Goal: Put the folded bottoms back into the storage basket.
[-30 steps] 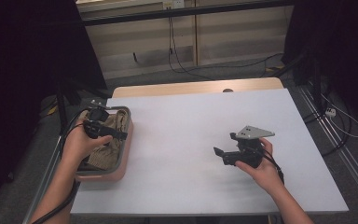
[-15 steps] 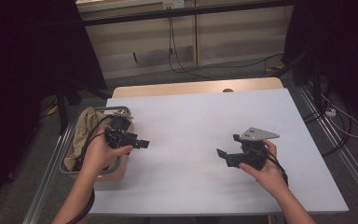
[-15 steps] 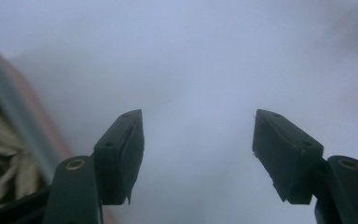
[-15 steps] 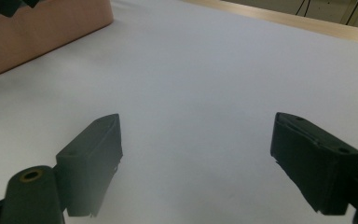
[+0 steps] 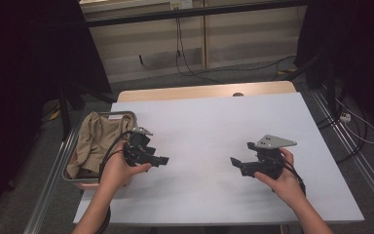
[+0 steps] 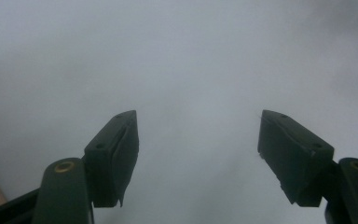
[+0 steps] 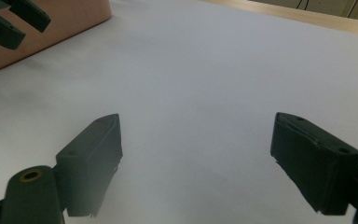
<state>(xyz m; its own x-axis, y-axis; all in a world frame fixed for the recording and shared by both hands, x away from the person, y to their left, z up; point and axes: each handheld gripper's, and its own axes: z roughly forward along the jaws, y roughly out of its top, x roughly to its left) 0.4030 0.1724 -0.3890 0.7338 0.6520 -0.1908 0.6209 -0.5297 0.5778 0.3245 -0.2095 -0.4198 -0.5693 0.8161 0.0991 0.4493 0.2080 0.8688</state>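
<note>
A tan cloth [image 5: 97,136] lies bundled in a pink tub with a grey rim [image 5: 125,114] at the table's left edge. My left gripper [image 5: 163,160] hovers just right of the tub over the white table top [image 5: 209,131], pointing right. In the left gripper view its jaws [image 6: 196,115] stand apart with only white surface between them; they have just been opening. My right gripper [image 5: 234,162] rests low on the right half of the table and points left, open and empty [image 7: 198,119]. The right gripper view also catches the left gripper's jaw tips [image 7: 9,23] in front of the tub's pink wall [image 7: 70,18].
A bare wooden strip [image 5: 204,91] runs along the table's far edge. Metal rails [image 5: 53,180] flank both sides of the table, and cables [image 5: 355,131] lie on the floor to the right. The room beyond is dark.
My left hand has swung from above the tub and cloth rightwards and down, out over the white table. Its jaws stand wider now. The right hand has stayed put.
</note>
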